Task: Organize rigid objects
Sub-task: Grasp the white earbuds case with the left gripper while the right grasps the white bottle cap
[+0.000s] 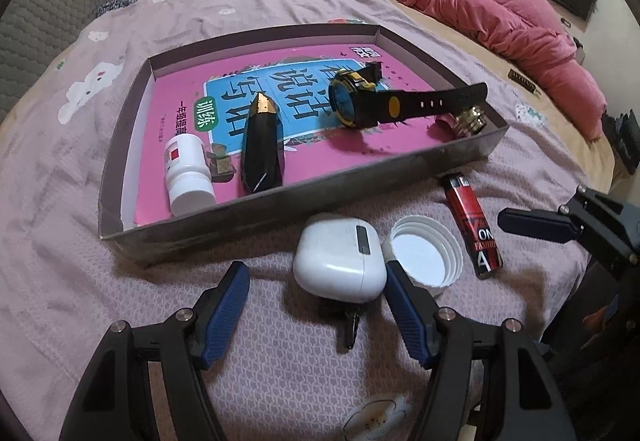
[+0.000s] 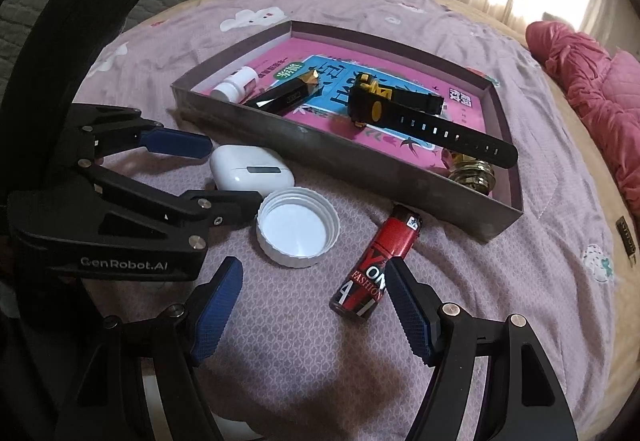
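Left tool [image 1: 316, 281] released, right tool [image 2: 314, 281] released, tray [image 1: 280, 197] holding watch [image 1: 360, 101], white bottle [image 1: 186, 173]

On the lilac bed cover [image 2: 500, 301], the right gripper [image 2: 308, 305] hangs with its blue-padded fingers [image 2: 218, 311] spread wide and nothing pressed between them, a red and black lighter [image 2: 376, 261] lying just ahead near the right-hand pad. To its left an upturned white cap [image 2: 298, 227] sits beside a white earbud case [image 2: 250, 173], which lies between the open fingers of the left gripper [image 2: 222, 171]. Behind them stands a shallow tray [image 2: 340, 157] lined with a pink book [image 2: 452, 113], holding a white bottle [image 2: 234, 83], a black and gold faceted case [image 2: 284, 95], a black and yellow watch [image 2: 404, 109] and a brass piece [image 2: 474, 173] in its near right corner.
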`<move>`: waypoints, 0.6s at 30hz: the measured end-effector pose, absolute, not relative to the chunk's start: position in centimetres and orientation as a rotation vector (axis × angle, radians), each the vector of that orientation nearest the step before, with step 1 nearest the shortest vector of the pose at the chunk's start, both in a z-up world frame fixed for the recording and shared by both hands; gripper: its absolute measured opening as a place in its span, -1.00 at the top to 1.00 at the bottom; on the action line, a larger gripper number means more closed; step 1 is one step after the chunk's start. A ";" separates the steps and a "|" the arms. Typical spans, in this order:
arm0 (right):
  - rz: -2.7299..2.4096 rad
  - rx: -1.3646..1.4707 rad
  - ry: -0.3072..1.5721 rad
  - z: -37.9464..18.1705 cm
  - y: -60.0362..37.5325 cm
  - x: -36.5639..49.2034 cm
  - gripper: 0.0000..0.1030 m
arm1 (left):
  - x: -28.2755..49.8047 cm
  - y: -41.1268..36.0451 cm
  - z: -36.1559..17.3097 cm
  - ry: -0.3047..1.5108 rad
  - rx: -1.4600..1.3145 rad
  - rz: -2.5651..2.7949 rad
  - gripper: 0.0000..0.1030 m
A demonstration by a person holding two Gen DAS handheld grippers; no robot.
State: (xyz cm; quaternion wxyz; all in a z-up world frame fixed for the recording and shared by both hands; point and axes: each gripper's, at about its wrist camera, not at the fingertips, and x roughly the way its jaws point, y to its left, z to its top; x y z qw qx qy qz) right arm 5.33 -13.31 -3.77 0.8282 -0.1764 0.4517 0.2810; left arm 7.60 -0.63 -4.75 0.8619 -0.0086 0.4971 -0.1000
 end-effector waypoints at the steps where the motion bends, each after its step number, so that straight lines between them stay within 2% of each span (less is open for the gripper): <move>1: 0.599 -0.370 0.960 -3.8 -13.3 5.4 -0.45 | 7.7 -0.5 -4.8 1.044 -0.028 -0.213 -0.32; 8: 0.596 -0.362 0.966 -4.3 -12.9 6.3 -0.45 | 8.1 0.0 -5.0 1.051 -0.075 -0.236 -0.29; 12: 0.591 -0.357 0.970 -4.7 -12.7 6.9 -0.45 | 8.2 0.3 -5.0 1.050 -0.106 -0.255 -0.19; 16: 0.590 -0.338 0.972 -4.9 -12.7 7.4 -0.45 | 8.4 0.3 -5.0 1.052 -0.134 -0.286 0.00; 18: 0.589 -0.330 0.971 -4.8 -12.7 7.6 -0.45 | 8.5 0.2 -5.1 1.053 -0.138 -0.294 0.03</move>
